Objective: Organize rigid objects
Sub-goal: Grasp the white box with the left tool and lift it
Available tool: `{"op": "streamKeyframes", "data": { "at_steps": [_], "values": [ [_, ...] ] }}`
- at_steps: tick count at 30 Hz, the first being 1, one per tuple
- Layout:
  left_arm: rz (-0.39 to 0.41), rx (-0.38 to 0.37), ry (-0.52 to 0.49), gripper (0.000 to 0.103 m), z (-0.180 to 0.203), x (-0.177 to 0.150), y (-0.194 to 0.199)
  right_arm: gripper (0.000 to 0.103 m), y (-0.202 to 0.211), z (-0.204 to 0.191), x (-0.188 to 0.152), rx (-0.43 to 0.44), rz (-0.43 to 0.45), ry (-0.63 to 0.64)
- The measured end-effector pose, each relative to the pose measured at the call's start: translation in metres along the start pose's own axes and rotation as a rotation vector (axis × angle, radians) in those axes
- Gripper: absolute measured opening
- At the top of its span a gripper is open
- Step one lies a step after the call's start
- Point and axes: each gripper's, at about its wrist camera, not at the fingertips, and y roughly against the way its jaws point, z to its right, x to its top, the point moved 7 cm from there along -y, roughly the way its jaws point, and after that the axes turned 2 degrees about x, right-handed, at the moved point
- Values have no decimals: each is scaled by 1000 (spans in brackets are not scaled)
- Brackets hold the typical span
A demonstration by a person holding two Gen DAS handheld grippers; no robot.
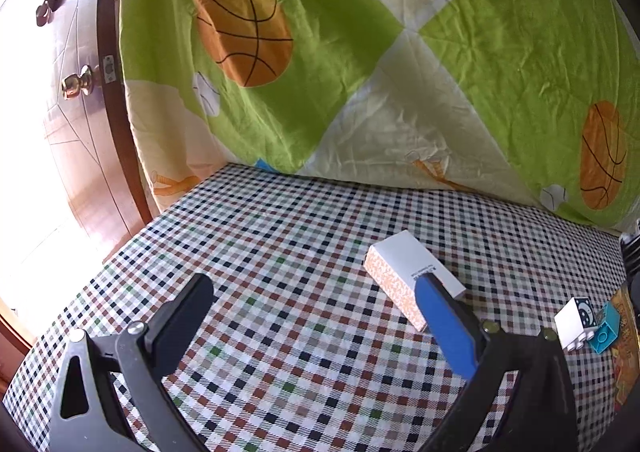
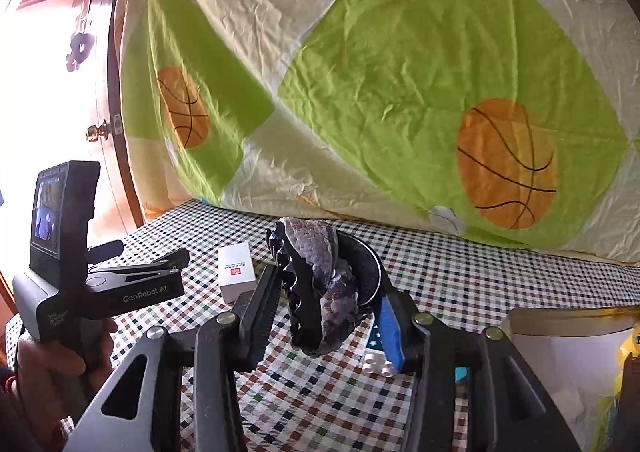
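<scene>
Black-fingered right gripper [image 2: 332, 292], one pad faced in blue: we log it clamped on a dark hair claw clip [image 2: 316, 284] with mottled purple-grey shell, held off the checked tablecloth [image 2: 480, 280], toothed edge toward the left finger, long axis running away from the camera.

Left gripper [image 1: 316, 300]: fingers spread wide, nothing between them. Its nearest item is a small white box [image 1: 412, 276] with an orange-patterned side, lying flat just beyond the blue-padded finger, long axis slanting from far-left to near-right. We judge the left hand the nearer one for that box.

White toy brick [image 1: 576, 322] and teal brick [image 1: 606, 330]: touching each other, at the right of the cloth.

Container: a white-walled box [image 2: 568, 356] at the right gripper's near right, close to the clip; contents too cropped to identify beyond something yellow.

Backdrop: a basketball-print quilt [image 1: 400, 52].
</scene>
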Motion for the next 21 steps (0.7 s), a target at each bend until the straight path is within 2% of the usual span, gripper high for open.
{"op": "streamKeyframes", "data": {
  "at_steps": [4,10,12,14,18,19,20,21],
  "values": [
    [-5,-52,13,102,21,4,-5,48,2,7,2,-85,21,14],
    [-79,-7,-57,98,77,21,-43,48,-1,27,2,-148,32,23],
    [-120,50,-57,95,88,22,-62,48,0,36,3,-158,34,5],
    [-179,97,-53,88,87,18,-76,48,-1,43,3,-167,31,-6],
    [-324,102,26,82,67,1,-97,48,-9,49,1,-162,-4,-34],
    [-317,66,67,75,61,1,-96,48,-11,49,-1,-157,-18,-42],
    [-308,86,57,61,57,2,-95,48,-13,48,-3,-153,-29,-48],
    [-302,73,52,54,57,2,-93,48,-14,48,-4,-151,-35,-51]
  ]
}}
